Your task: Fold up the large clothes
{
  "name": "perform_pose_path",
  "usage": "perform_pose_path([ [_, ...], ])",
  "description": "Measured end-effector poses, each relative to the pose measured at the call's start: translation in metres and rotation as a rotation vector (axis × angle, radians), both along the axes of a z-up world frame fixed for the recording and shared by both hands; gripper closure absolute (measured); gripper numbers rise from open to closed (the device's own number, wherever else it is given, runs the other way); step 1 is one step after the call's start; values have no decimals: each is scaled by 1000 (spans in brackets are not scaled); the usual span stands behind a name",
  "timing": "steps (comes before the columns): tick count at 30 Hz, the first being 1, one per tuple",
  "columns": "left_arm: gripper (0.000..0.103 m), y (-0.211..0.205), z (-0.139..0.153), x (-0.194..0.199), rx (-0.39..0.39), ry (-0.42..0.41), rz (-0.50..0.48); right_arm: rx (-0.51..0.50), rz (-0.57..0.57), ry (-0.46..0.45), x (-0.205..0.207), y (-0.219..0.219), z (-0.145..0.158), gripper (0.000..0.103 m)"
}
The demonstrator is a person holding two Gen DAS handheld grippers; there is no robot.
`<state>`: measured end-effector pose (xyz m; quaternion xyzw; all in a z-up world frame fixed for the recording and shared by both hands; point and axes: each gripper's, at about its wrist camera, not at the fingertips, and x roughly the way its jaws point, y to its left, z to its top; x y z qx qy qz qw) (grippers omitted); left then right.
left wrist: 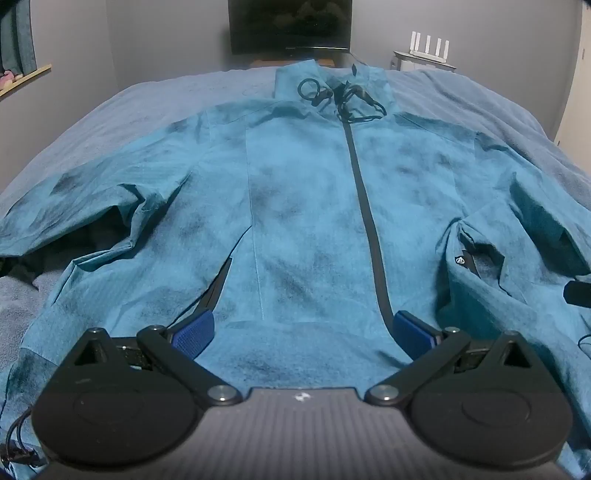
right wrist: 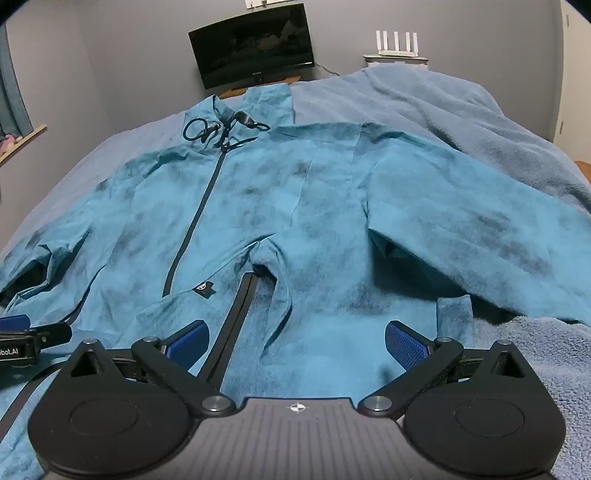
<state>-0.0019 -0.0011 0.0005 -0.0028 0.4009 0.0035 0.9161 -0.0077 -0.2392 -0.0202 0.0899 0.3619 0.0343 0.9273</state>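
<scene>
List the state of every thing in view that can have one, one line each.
jacket: spread flat, front up, unfolded
front zipper: closed
monitor: screen dark
left gripper: open, empty, over the hem
right gripper: open, empty, over the hem
blanket: rumpled beside the jacket

The jacket (left wrist: 303, 206) runs off the frame in both wrist views: its hem is hidden behind the left gripper (left wrist: 303, 332) and the right gripper (right wrist: 295, 345), and both sleeve ends are cut off. The small logo tag (right wrist: 203, 288) beside the zipper (left wrist: 365, 206) is too small to read. The monitor (left wrist: 290, 26) beyond the jacket's collar is cropped at the top.
</scene>
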Motion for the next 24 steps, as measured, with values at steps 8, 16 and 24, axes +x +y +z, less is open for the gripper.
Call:
perform_pose_path([
  [8, 0, 0, 0, 0, 1, 1, -2, 5, 0, 2, 1, 0, -1, 0],
  [16, 0, 0, 1, -2, -1, 3, -1, 6, 0, 7, 3, 0, -2, 0],
  [24, 0, -1, -1, -3, -1, 4, -1, 8, 2, 11, 4, 0, -3, 0],
])
